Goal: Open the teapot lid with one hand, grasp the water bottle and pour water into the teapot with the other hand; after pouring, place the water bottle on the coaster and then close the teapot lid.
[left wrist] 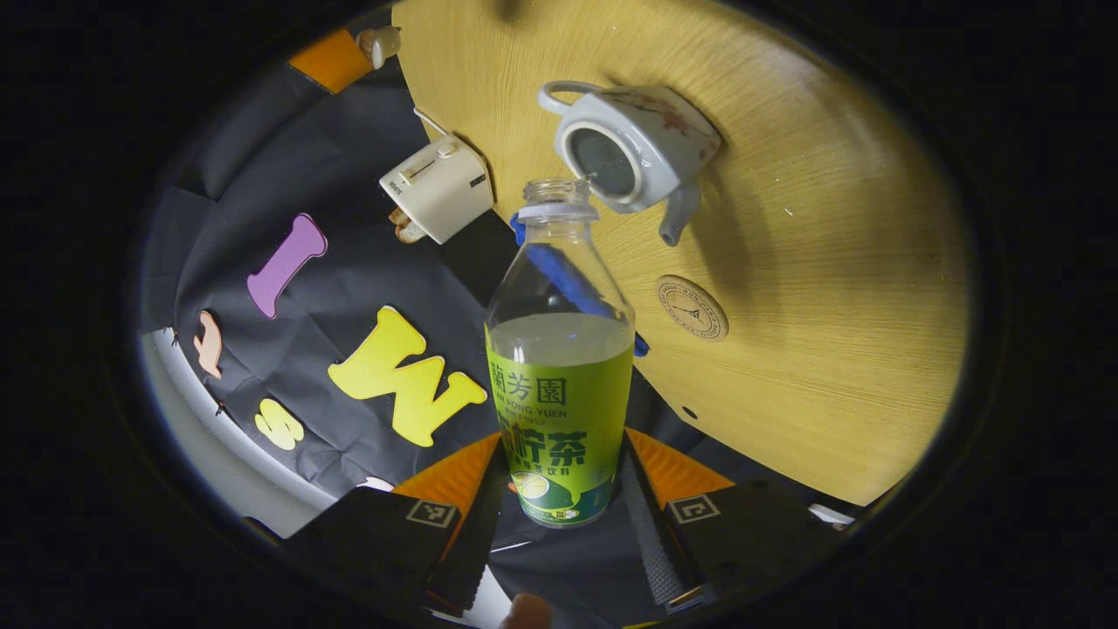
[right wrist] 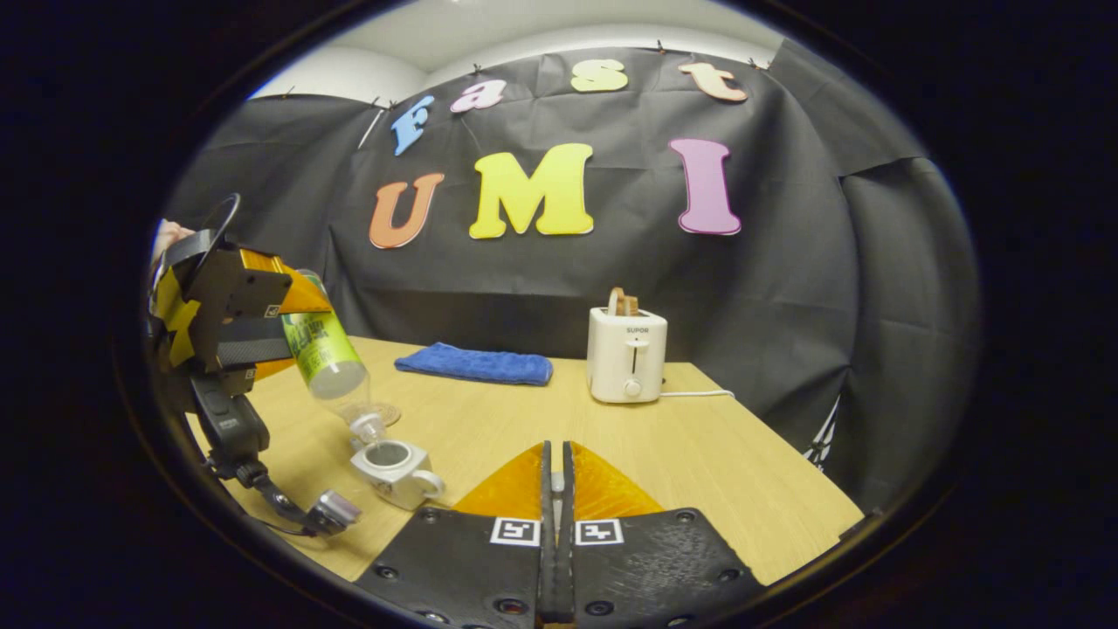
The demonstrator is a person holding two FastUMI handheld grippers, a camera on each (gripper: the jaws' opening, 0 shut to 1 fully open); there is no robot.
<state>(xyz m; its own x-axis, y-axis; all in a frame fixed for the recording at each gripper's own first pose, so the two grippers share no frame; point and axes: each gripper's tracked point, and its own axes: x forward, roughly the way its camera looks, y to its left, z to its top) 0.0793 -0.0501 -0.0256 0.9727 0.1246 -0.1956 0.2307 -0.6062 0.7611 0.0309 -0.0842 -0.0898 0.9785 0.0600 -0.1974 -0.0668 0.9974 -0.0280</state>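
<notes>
The left tongs (left wrist: 559, 515) were closed on the lower, labelled part of the water bottle (left wrist: 559, 367), one finger on each side of it, and held it tipped over with its open neck just above the mouth of the teapot (left wrist: 631, 148). The right tongs (right wrist: 555, 524) were drawn almost fully together, with a small pale thing pinched in the narrow gap; it may have been the teapot's lid, but too little of it showed to be sure. The step in hand looked to be the pouring: the teapot's mouth stood open and the bottle's neck pointed down into it. No stream could be made out, so whether water was running was unclear. The bottle was clear plastic with a green label and no cap, and the liquid inside reached about the top of the label. The teapot was white with a faint flower pattern, a loop handle and a short spout, standing on the wooden surface (left wrist: 830, 262). The round coaster (left wrist: 692, 307) lay bare on the surface near the teapot. The next move would likely call for righting the bottle and carrying it across to set it upright on that coaster, and then putting the lid back.
</notes>
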